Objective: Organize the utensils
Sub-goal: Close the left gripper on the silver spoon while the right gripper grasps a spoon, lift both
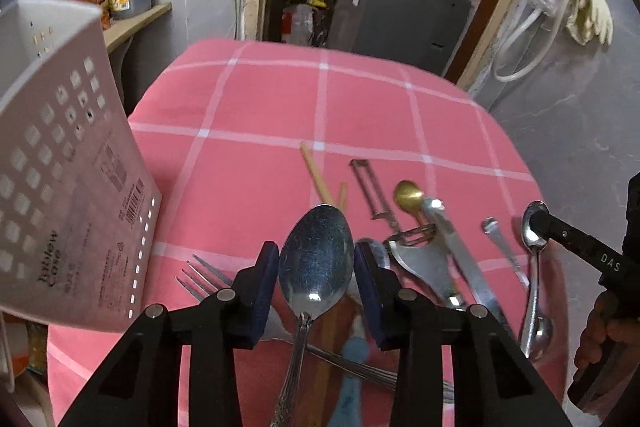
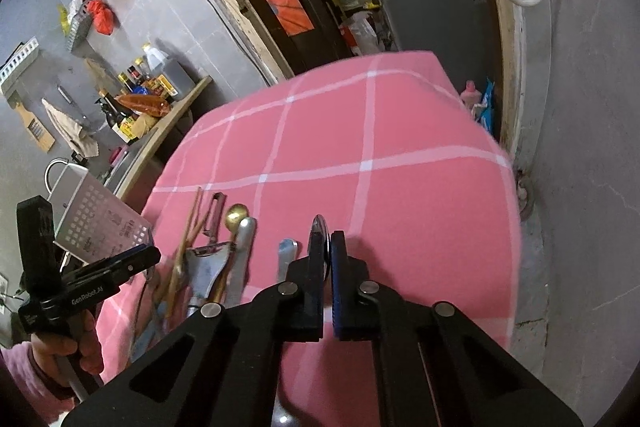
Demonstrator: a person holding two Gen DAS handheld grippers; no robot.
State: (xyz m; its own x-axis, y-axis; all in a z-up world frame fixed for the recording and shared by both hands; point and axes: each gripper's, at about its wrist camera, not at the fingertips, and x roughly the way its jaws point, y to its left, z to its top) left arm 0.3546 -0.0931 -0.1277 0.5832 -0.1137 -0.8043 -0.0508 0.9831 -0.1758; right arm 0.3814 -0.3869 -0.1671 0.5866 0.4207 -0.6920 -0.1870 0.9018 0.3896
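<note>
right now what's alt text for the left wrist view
The left tool grips a large scratched steel spoon by its bowl above a pink checked tablecloth scattered with metal cutlery and wooden chopsticks. A white perforated plastic caddy tilts at left.

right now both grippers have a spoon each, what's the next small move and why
Probably carry the large steel spoon, clamped in the left gripper, over to the white perforated plastic caddy standing at the left edge of the pink checked tablecloth. The right gripper is shut on a small steel spoon and could follow.
</note>
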